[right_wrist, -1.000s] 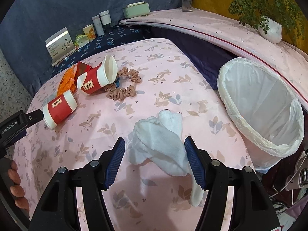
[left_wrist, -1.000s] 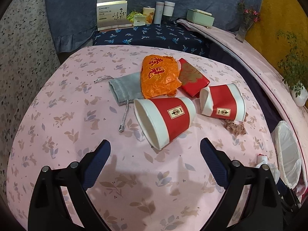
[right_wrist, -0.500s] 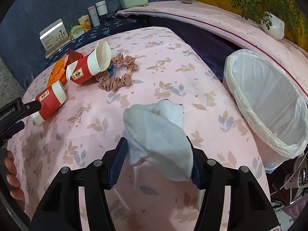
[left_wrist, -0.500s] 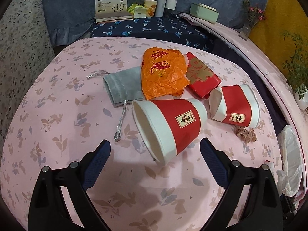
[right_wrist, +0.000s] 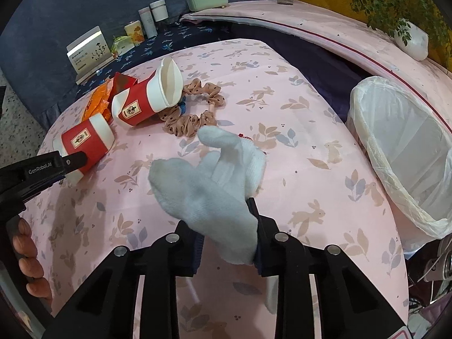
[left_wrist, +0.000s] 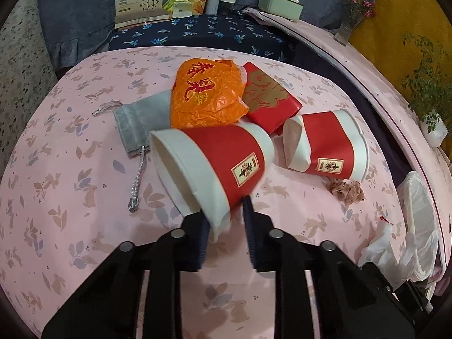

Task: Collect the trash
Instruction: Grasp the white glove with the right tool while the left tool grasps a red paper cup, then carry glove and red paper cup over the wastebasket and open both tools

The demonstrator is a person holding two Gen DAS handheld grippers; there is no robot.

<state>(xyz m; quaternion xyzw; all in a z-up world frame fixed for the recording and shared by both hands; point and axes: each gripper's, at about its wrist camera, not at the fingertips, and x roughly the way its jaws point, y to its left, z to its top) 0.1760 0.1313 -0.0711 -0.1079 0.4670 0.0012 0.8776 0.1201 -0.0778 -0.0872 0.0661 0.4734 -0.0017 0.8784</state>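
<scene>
My left gripper is shut on the rim of a red and white paper cup lying on the pink tablecloth; the cup also shows in the right wrist view. A second red cup lies to its right. An orange wrapper and a red packet lie behind them. My right gripper is shut on a white sock, held above the cloth. The bin with a white liner stands to the right of it.
A grey drawstring pouch lies left of the wrapper. A brown scrunchie lies by the second cup. Boxes and bottles stand on the blue cloth at the back. A potted plant sits on the far right ledge.
My left gripper moved forward and closed on the near cup's rim. My right gripper closed on the white sock and lifted it off the cloth.
</scene>
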